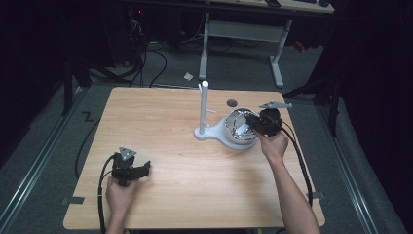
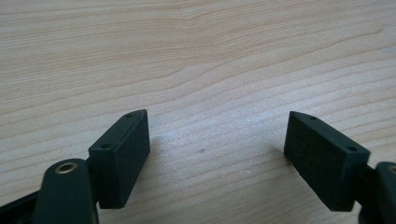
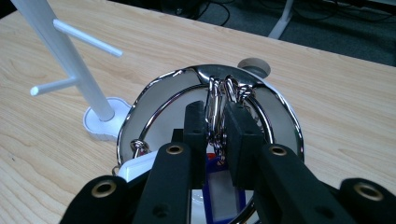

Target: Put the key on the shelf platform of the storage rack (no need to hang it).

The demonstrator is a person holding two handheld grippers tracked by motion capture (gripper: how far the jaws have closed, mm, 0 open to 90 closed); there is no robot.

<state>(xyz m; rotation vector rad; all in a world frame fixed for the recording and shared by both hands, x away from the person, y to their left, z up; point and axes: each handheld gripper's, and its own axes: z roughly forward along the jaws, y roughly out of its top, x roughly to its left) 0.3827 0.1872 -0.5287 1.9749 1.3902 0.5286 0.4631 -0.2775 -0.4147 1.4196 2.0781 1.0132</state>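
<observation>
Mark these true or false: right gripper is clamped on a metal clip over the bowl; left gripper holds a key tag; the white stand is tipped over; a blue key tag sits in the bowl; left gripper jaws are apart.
1. The right gripper is clamped on a metal clip over the shiny bowl. True.
2. The left gripper holds a key tag. False: nothing is between its jaws, just the bare table.
3. The white stand is tipped over. False: it stands upright beside the bowl.
4. A blue key tag sits in the bowl. True.
5. The left gripper jaws are apart. True.
</observation>
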